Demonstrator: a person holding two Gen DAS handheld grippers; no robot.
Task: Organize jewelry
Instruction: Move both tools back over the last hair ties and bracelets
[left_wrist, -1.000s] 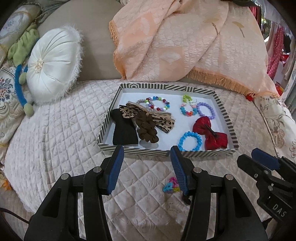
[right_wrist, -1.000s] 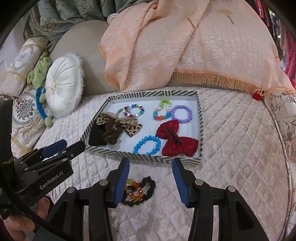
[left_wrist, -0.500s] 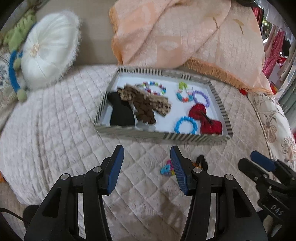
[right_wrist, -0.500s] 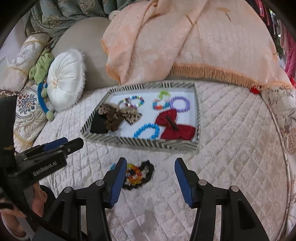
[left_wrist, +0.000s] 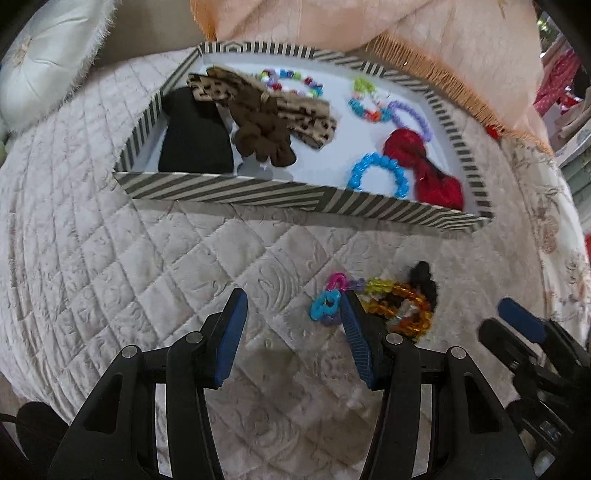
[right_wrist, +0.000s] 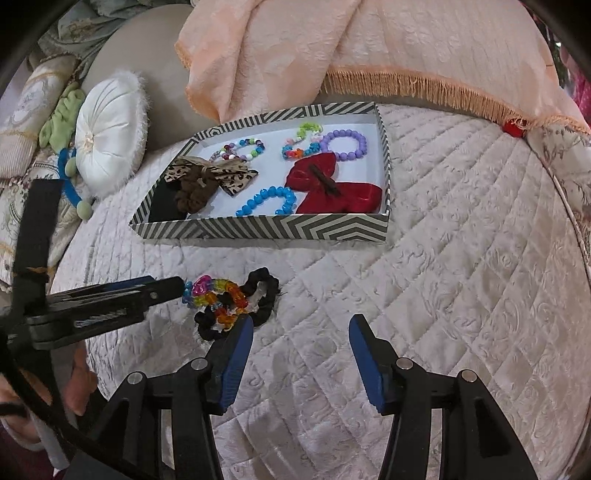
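We are looking at a small tangle left on the quilted bed: a colourful bead bracelet (right_wrist: 218, 299) lying over a black scrunchie (right_wrist: 258, 295), just in front of the striped tray (right_wrist: 266, 227). Our left gripper (left_wrist: 291, 317) is hovering beside it, jaws apart, its right pad almost touching the beads; our right gripper (right_wrist: 301, 343) is waiting on the other side, jaws apart and holding nothing. Inside the tray, a blue bracelet (right_wrist: 267, 201), purple bracelet (right_wrist: 345, 144), red bow (right_wrist: 332, 186) and leopard bow (right_wrist: 210, 173) are already sitting, so we judge the task nearly done.
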